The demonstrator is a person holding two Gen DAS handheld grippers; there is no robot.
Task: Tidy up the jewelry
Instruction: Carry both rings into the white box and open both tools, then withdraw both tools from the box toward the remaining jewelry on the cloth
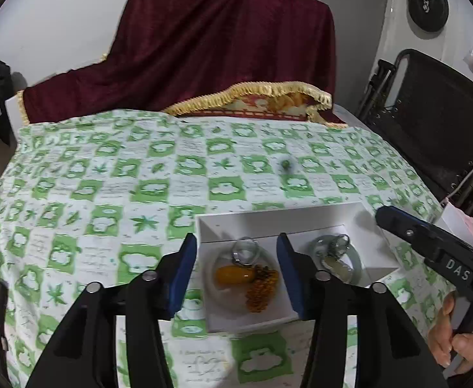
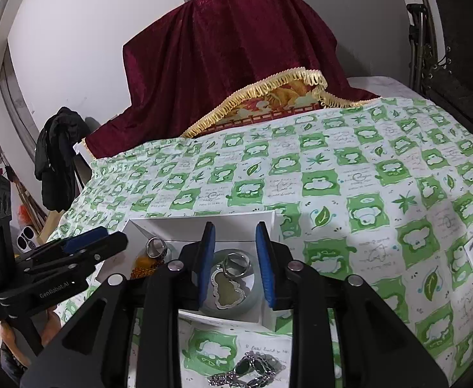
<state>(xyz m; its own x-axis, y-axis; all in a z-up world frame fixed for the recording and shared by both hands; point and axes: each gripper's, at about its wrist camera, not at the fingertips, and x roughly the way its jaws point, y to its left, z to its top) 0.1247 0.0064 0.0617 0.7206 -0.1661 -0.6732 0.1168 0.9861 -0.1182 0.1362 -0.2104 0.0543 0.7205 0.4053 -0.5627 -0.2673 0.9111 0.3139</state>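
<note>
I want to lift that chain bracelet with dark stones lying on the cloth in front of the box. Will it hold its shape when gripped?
Probably not. The bracelet lies in a loose heap of links, so it would likely droop and swing from the right tool. Its shiny metal suggests it may slip. The soft tablecloth could bunch under the fingers.

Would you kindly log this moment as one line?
left hand-held gripper: open over box | right hand-held gripper: open over pendant | bracelet: on cloth

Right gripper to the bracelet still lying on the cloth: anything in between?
Nothing visible. The bracelet lies on the cloth just outside the near wall of the box, below the open right gripper, which hangs over the box's right compartment. The bracelet is partly cut off at the frame edge.
</note>
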